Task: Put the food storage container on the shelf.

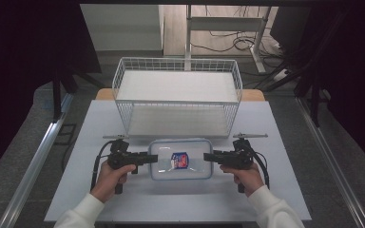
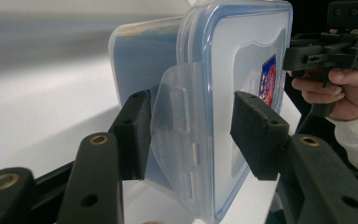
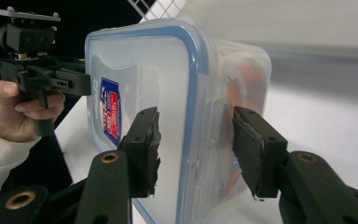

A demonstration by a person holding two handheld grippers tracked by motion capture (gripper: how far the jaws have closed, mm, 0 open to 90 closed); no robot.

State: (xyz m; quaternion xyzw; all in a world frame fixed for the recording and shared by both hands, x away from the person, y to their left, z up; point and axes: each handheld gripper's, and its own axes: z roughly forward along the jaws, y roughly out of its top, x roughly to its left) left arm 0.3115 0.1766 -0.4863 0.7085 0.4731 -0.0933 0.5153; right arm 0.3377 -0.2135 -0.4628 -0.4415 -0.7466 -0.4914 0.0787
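Observation:
A clear plastic box (image 1: 180, 172) with a blue-rimmed snap lid and a red-and-blue label (image 1: 179, 160) lies flat on the white table. My left gripper (image 1: 153, 159) is at its left end, open, with the jaws one above and one below the left latch flap (image 2: 177, 121). In its own view that gripper (image 2: 193, 116) looks along the box (image 2: 233, 60). My right gripper (image 1: 208, 156) mirrors it at the right end, open. There the gripper (image 3: 198, 126) straddles the box's rim (image 3: 140, 70). Something orange shows blurred through the wall.
A white wire rack (image 1: 178, 95) with two shelves stands just behind the box. The table (image 1: 100, 190) has bare room on both sides and in front. A metal desk frame and cables are on the floor beyond.

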